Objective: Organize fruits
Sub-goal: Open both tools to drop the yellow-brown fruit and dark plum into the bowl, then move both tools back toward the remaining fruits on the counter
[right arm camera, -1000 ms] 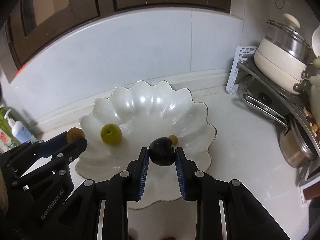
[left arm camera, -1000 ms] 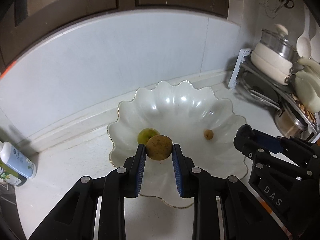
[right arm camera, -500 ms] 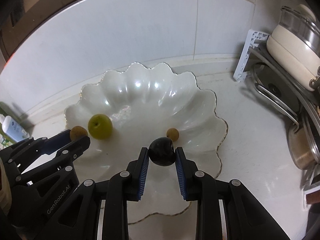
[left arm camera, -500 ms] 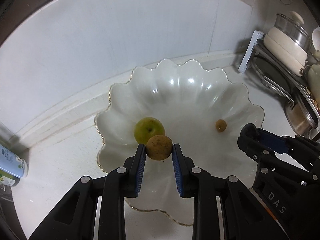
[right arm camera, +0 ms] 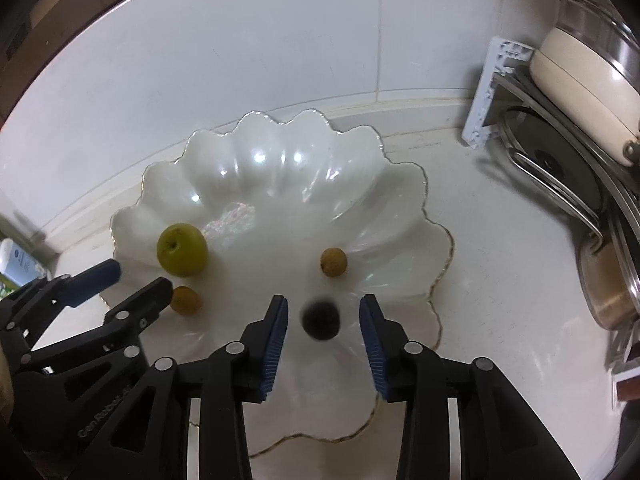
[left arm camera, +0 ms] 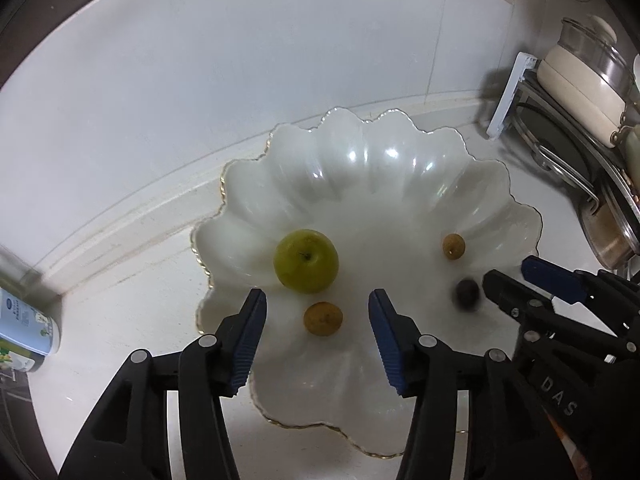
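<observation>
Jaws of left gripper (left arm camera: pixel 317 338) and right gripper (right arm camera: pixel 323 336) opening, gripping nothing; scalloped bowl (left arm camera: pixel 400 176) at frame centre holds four fruits.

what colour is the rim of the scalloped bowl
White bowl with a thin gold rim, clearest in the right wrist view along its right edge.

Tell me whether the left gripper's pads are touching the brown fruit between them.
Apart. The left wrist view shows the left gripper with jaws opening, and bare white bowl visible on both sides of the brown fruit.
</observation>
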`<state>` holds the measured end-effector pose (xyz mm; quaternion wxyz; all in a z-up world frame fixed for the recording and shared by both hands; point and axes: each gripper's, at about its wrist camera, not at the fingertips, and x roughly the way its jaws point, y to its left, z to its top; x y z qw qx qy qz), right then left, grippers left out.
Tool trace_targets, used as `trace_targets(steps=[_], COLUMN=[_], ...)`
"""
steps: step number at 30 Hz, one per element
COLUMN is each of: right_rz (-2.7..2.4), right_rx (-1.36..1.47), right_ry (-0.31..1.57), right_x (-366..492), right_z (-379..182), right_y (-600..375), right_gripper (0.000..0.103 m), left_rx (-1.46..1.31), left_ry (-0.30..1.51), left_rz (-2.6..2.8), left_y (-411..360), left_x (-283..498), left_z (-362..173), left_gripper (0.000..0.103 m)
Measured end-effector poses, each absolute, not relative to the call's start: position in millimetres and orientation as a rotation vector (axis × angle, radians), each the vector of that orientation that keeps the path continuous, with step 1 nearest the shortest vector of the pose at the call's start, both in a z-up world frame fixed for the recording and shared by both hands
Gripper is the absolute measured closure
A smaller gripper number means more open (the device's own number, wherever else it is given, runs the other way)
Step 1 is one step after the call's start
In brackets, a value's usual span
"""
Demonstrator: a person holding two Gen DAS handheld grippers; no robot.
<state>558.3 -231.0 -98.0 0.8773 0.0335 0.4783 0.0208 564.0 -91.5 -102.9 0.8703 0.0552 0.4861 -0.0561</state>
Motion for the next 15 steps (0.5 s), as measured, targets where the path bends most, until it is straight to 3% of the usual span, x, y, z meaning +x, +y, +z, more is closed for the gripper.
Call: trace_targets(steps=[15], right_rz=[0.031], right_rx=[0.062], right_ry=[0.945], right_x=[528], right_z=[-67], right_y=[-234], right_gripper=[0.064], left_rx=[0.125], left_ry=[0.958], left_rz=[-0.102], left_y=[-87], left_x=[537], left_z=[-70], left_gripper=[0.05])
